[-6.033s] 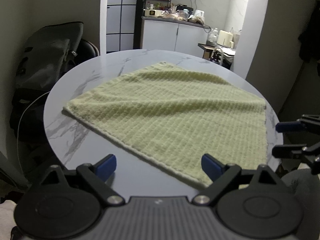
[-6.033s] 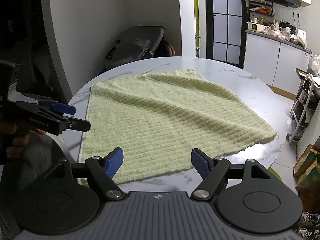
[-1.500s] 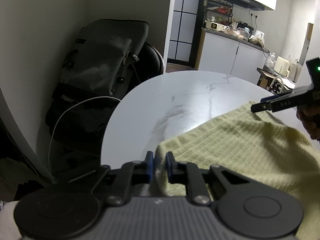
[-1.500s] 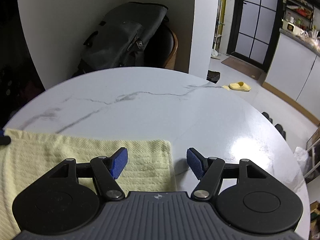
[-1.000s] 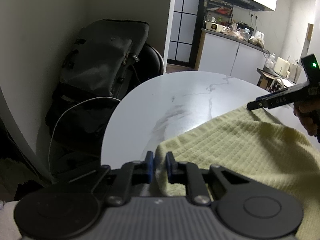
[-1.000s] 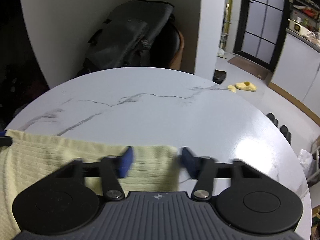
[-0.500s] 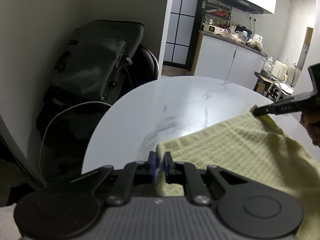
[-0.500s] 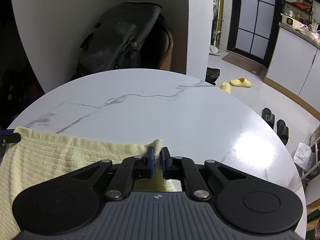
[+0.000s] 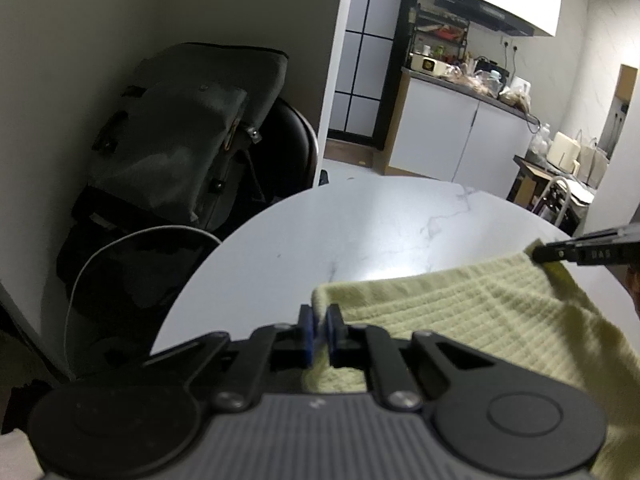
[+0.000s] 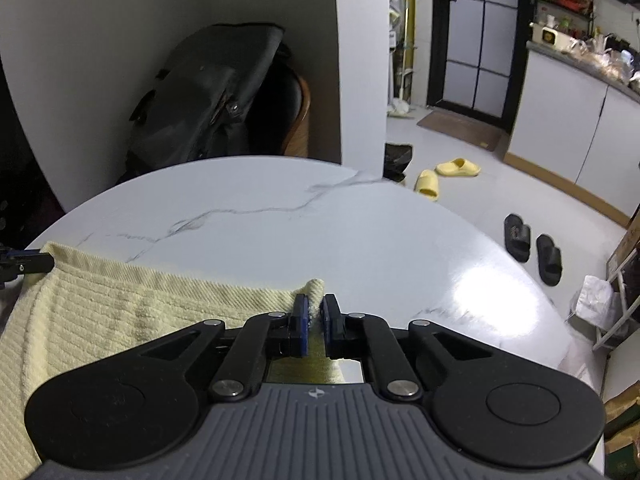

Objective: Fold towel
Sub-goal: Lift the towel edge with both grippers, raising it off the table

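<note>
A: Since the round marble surface (image 10: 360, 240) is the biggest thing here, start there: where is the towel (image 9: 460, 312) on it?

B: The pale yellow towel lies over the near part of the surface, its far edge raised between two pinched corners, and the surface beyond it up to the far edge is bare.

A: And who has those corners?

B: The left gripper (image 9: 319, 334) has its fingers clenched on the towel's left corner, and the right gripper (image 10: 315, 322) is clamped on the right corner, a nub of cloth poking up between its blue pads.

A: What could spoil the fold from here?

B: I'd say uneven travel. If one hand leads, the raised edge will skew and the corners won't meet the opposite ones. Both holds look shallow, right at the tips, so a quick pull could let a corner slip out. The polished surface may also let the rest of the towel slide along instead of folding.
</note>
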Action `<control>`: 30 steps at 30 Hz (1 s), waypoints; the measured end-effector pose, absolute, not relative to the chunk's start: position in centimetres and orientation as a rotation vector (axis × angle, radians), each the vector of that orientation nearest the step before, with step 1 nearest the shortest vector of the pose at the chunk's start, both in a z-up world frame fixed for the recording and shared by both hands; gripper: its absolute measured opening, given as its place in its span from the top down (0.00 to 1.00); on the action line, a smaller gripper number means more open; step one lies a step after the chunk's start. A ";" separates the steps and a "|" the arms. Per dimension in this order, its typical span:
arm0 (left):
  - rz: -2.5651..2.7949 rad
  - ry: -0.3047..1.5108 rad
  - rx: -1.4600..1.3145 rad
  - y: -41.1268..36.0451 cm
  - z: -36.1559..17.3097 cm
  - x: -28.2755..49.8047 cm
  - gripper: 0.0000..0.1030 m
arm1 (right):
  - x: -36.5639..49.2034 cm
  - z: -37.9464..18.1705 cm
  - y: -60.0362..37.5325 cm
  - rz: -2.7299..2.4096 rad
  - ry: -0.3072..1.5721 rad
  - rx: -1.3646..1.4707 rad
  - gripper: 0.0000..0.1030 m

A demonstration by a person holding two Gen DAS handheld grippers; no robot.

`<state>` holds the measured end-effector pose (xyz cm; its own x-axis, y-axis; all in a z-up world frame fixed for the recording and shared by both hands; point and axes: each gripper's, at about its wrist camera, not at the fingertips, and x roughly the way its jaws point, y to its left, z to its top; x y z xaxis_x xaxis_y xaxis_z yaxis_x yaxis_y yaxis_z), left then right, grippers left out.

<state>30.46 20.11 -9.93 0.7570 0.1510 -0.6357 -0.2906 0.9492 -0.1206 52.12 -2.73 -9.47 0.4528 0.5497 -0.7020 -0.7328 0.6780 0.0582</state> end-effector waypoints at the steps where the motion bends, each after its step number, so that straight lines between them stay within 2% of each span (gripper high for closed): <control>1: 0.237 0.667 -0.220 20.1 -9.8 30.6 0.93 | 52.2 -9.2 -2.8 0.798 0.751 -0.272 0.92; 16: 0.209 0.496 -0.191 19.3 -1.8 33.2 0.93 | 52.9 -2.3 -4.7 0.749 0.604 -0.205 0.92; 30: 0.200 0.486 -0.160 16.4 -0.3 29.8 0.93 | 48.7 0.2 -9.0 0.748 0.542 -0.183 0.92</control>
<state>29.83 16.35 -0.25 0.8654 0.1520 -0.4774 -0.2280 0.9680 -0.1050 48.69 -9.00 0.20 0.6041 0.5962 -0.5287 -0.6881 0.7250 0.0313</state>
